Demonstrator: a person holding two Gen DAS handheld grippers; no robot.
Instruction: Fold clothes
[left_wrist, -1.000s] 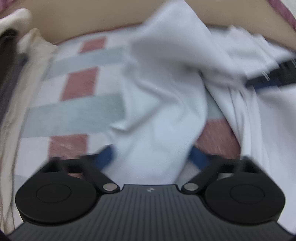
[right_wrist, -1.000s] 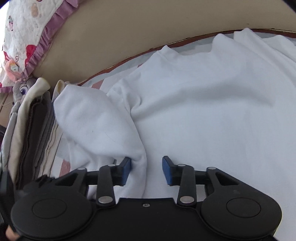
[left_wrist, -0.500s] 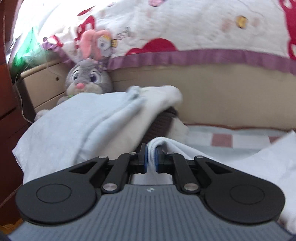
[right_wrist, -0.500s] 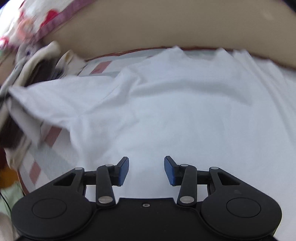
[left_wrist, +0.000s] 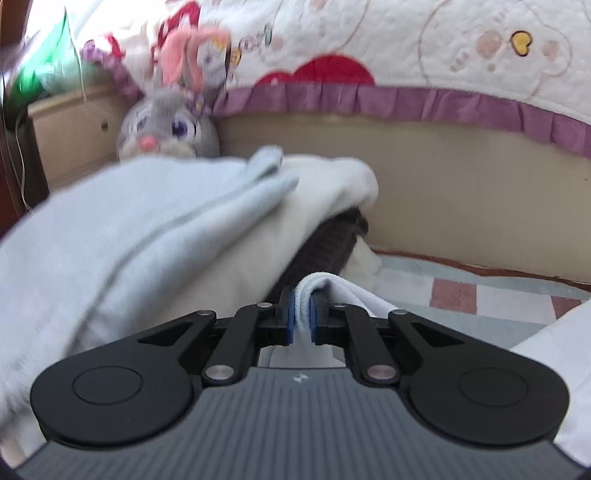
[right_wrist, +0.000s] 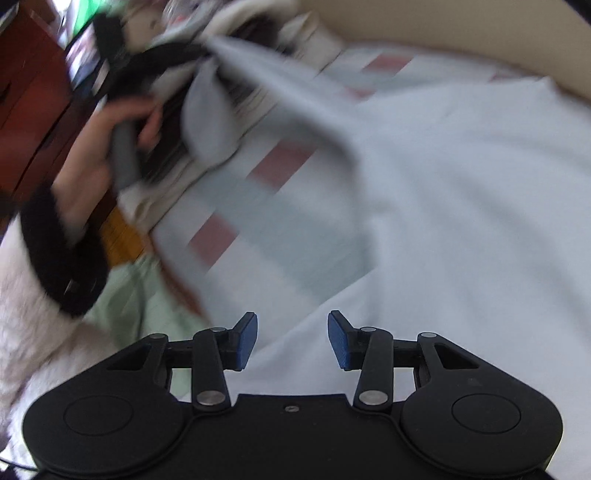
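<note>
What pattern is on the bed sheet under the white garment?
The bed sheet has a block check of pale grey-green, dusty red and white; the right wrist view shows it best, though blurred.

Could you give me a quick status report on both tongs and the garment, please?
Left tongs shut on a fold of the white garment. Right tongs opening, empty, above the white garment. Stacked clothes close by the left tongs.

White garment (left_wrist: 347, 291) — soft matt cloth; plush rabbit (left_wrist: 166, 129) (fuzzy); gripper (left_wrist: 302, 317) — matt black plastic, blue pads.
</note>
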